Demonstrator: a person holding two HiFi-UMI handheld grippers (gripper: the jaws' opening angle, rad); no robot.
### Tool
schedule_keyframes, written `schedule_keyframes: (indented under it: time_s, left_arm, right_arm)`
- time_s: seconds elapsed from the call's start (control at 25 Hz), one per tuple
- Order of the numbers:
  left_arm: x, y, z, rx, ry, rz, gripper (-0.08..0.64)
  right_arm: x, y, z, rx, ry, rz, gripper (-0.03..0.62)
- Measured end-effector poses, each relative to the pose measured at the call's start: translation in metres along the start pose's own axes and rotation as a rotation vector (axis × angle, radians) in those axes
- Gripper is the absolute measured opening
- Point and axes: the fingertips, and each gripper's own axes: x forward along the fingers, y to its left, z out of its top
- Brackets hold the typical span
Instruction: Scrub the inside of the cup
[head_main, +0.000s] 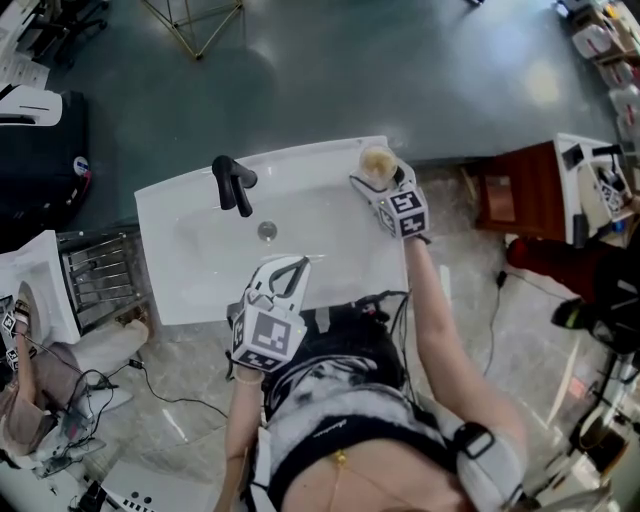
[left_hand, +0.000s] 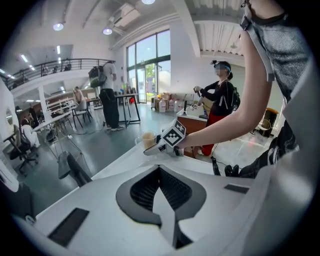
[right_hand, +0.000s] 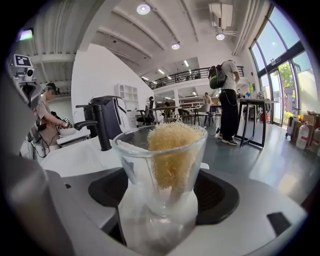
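A clear glass cup (head_main: 378, 163) (right_hand: 135, 165) stands on the far right corner of the white sink (head_main: 180, 230). A yellow loofah scrubber (right_hand: 172, 150) stands upright inside it and rises just past the rim. My right gripper (head_main: 383, 178) (right_hand: 160, 202) is open, one jaw on each side of the cup's lower part. My left gripper (head_main: 290, 268) (left_hand: 159, 169) is shut with nothing in it and hovers over the sink's near edge. The left gripper view also shows the cup (left_hand: 148, 138) and the right gripper (left_hand: 156, 149) farther off.
A black faucet (head_main: 233, 185) (right_hand: 100, 125) stands at the sink's back, and a drain (head_main: 267, 231) lies in the basin. A metal rack (head_main: 100, 275) is left of the sink, a red-brown cabinet (head_main: 520, 190) to its right. Cables (head_main: 150, 385) lie on the floor. People stand in the background.
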Motion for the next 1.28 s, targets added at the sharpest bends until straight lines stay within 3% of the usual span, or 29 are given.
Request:
schedule_keyframes:
  time_s: [0.36,0.52,0.72,0.84,1.16,1.28]
  left_arm:
    - [-0.008,0.001,0.001,-0.055,-0.018,0.009,0.009]
    - [-0.012,0.001,-0.002,-0.084,-0.027,0.010,0.009]
    - [-0.020,0.000,-0.002,-0.109,-0.051,0.004,0.009]
    - [-0.025,0.000,-0.004,-0.118,-0.063,0.008,0.009]
    - [-0.036,-0.001,0.001,-0.139,-0.137,0.049,0.009]
    - [-0.038,0.000,0.002,-0.172,-0.178,0.065,0.009]
  right_arm:
    - [-0.042,0.009,-0.023,0.050,0.043,-0.001,0.420]
    - [-0.077,0.010,-0.035,0.146,0.026,-0.010,0.423]
    - [-0.110,0.014,-0.032,0.226,-0.022,-0.008,0.368]
    - [-0.122,0.022,-0.020,0.231,-0.053,0.000,0.324]
    - [-0.133,0.058,0.012,0.150,-0.111,0.041,0.095]
    - [-0.140,0.079,0.033,0.069,-0.134,0.052,0.002]
